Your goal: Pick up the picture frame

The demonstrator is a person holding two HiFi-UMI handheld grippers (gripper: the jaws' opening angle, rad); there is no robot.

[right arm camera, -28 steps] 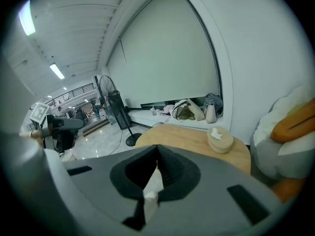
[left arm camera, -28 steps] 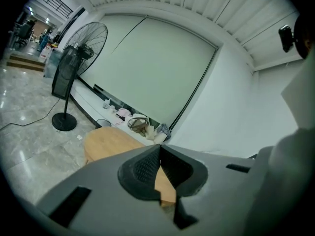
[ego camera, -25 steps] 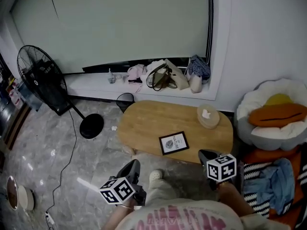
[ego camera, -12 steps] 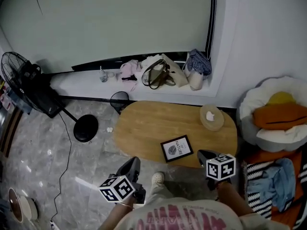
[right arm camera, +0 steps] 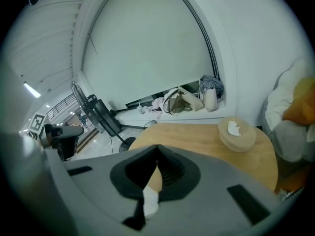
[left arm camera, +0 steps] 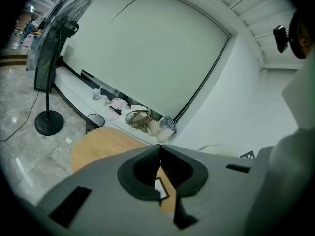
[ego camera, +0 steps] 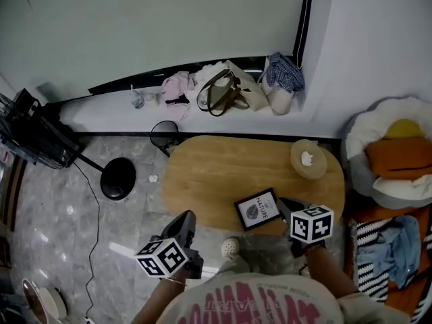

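The right gripper has its fingers pressed together at the tips, with nothing pinched between them. The left gripper is closed at the tips too and is empty, with only the usual hollow behind the tips.

The picture frame lies flat on the wooden table, at the near edge and toward the right end. It is a black frame around a white print. Its long side runs roughly left to right, skewed so the right end sits a little farther away.

The right gripper's tips are just beside the frame's right edge, slightly to the right of it and about level with it. Whether they touch it cannot be told from above. The left gripper hangs off the table over the floor, near and left of the frame and well apart from it. In its own view the frame shows through the hollow between the jaws, ahead and below.

The right gripper is judged the nearer one by far. The frame lies to its left, so its fingers would need to open and straddle the right edge or a short side.

A round bowl sits at the far right of the table, clear of the frame. A fan stands far left, and bags sit on the far ledge.
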